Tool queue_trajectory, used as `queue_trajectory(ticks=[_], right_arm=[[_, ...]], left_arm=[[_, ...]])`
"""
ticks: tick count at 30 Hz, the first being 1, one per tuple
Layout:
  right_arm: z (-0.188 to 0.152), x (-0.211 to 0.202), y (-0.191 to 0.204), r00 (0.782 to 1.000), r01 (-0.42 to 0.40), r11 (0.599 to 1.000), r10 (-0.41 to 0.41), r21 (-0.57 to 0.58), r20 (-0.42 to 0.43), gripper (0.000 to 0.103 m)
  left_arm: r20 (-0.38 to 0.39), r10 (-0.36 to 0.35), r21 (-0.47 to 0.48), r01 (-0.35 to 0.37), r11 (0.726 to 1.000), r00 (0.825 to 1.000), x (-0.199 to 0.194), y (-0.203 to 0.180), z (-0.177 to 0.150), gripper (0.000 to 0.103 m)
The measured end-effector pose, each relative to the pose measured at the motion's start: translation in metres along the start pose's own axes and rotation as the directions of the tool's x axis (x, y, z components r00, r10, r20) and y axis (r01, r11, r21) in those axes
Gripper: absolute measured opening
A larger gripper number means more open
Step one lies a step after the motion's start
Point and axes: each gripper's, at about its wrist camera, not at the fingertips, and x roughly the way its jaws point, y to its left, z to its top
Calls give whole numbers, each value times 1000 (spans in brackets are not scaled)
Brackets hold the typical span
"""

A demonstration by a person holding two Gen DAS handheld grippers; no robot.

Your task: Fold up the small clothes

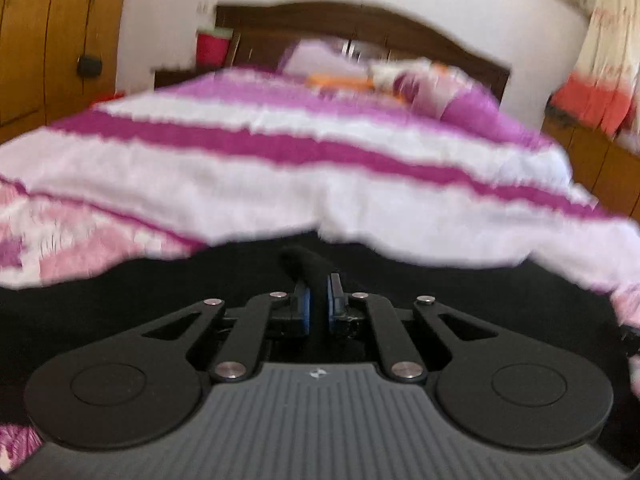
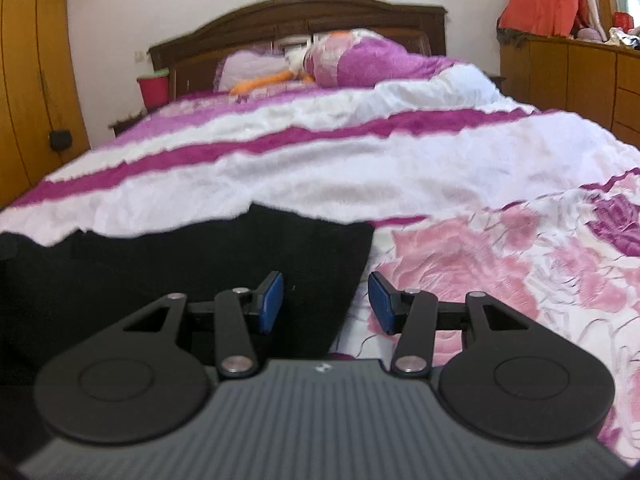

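Lying flat on the bed [image 2: 400, 168], near its foot, was a black cloth [image 2: 192, 264]. The left claw [image 1: 319, 298] was clenched on a raised fold of this cloth, pinched between its blue pads [image 1: 306, 307]. The right claw [image 2: 326, 300] was released, its jaws wide apart over the cloth's right edge. Farther away were pillows [image 2: 360, 60] and a wooden headboard [image 2: 296, 16].

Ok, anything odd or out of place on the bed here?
Nothing stands out. The black garment lies on the bedspread; the left gripper pinches a fold of it, and the right gripper is open at its edge.
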Motion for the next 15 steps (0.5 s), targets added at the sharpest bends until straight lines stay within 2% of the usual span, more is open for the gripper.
queue_trajectory(ticks=[3,10,15], right_arm=[[-6,17,5,997,40,999,-42,-32,-58,48],[-11,23,13,995,72,994,-77,-87,-61,49],[-10,21,8,996,55,997,-59,-58,-62,49]], left_arm=[[-65,10,-5,-11,1000,998,19,7,-13,10],[-72,9,1,-9,1000,997,23,14,-18,16],[-75,44,-20,-46,999,996,3,22,-13,32]])
